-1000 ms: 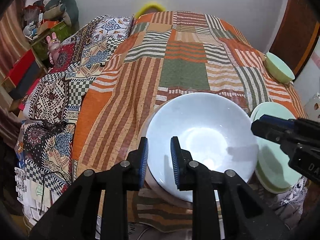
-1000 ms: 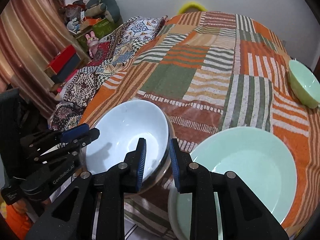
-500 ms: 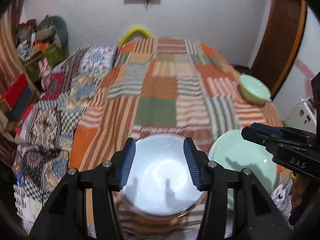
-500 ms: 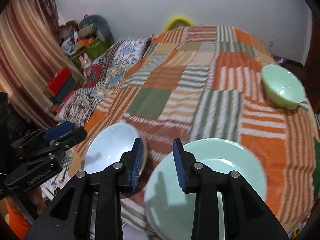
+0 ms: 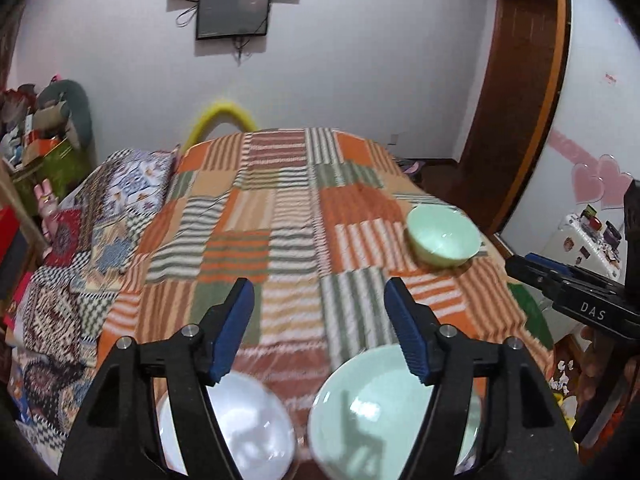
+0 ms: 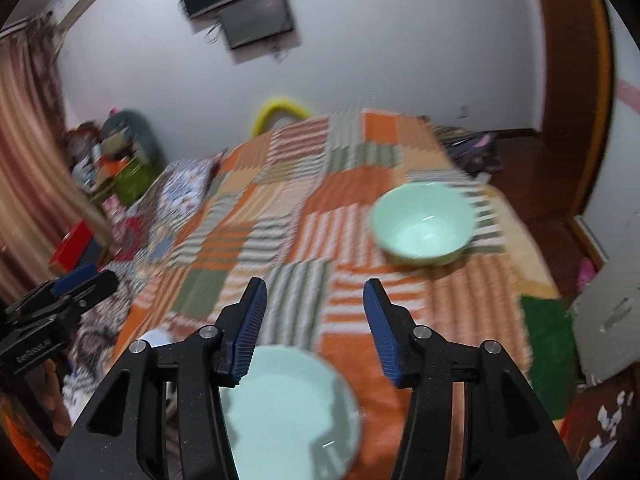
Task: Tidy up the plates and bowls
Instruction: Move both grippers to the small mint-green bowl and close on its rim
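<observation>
Bowls remain split on the patchwork bedspread (image 5: 280,216): white bowl (image 5: 240,424) and green plate (image 5: 384,412) at the near edge, green bowl (image 5: 442,238) by the right edge, best approached rim-first by the released, just-opened left gripper (image 5: 318,320) and right gripper (image 6: 314,320).

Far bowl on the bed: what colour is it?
Pale mint green; the bowl shows sharpest in the left wrist view.

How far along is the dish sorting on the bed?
Done: the white bowl and the green plate lie side by side at the near edge. In hand: nothing; the left gripper and right gripper have just been opening, empty. Left: the green bowl sits apart, farther up the bedspread.
</observation>
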Available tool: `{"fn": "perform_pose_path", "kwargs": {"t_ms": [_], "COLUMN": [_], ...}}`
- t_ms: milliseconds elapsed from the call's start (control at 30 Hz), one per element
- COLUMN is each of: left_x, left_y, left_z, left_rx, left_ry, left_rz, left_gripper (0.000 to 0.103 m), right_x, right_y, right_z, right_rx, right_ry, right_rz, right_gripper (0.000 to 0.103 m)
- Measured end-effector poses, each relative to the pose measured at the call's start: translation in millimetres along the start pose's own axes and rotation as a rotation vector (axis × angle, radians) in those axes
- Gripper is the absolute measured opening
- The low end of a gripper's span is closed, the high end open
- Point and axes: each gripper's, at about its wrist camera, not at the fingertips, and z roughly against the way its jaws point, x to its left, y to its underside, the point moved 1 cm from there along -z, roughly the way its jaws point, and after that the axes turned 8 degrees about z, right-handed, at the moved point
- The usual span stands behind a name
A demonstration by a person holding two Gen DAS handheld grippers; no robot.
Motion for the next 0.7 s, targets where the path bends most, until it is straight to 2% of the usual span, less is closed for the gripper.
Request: {"fn": "perform_pose_path", "kwargs": {"t_ms": [33,100,167,400,700], "left_x": [-6.3,-14.5,-24.3,-51.6,-71.8], "left_y": [-4.4,-11.2,-18.2,-26.7,-24.0], "left_z": [-5.8,-14.9,-28.1,-72.4,-124.1], "left_rx": [0.002,0.001,-0.005,0.036,0.086], "left_ry": [0.006,0.008,0.008,0.016,0.035], "left_rz": [-0.001,0.002,0.003,-0.035,-0.082], "left_gripper": [0.073,0.084,0.087,0.087,0.088], "right_x": [-10.2,-29.2,-46.5,-92.9,-131.6], "right_y": [-1.6,-3.1,-3.6,-9.5,-16.4], "right_z": [0.7,0.7,-0.3,-18.9,-75.9], "right_rx": [-0.002,-0.002,0.002,0.032,0.098], "right_ry": [0.017,0.043,0.061,0.132,0.173], "right_rz": [-0.013,-0.041,-0.066,-0.122,-0.143], "right_gripper": [0.047,0.047,0.047,0.047,0.047]}}
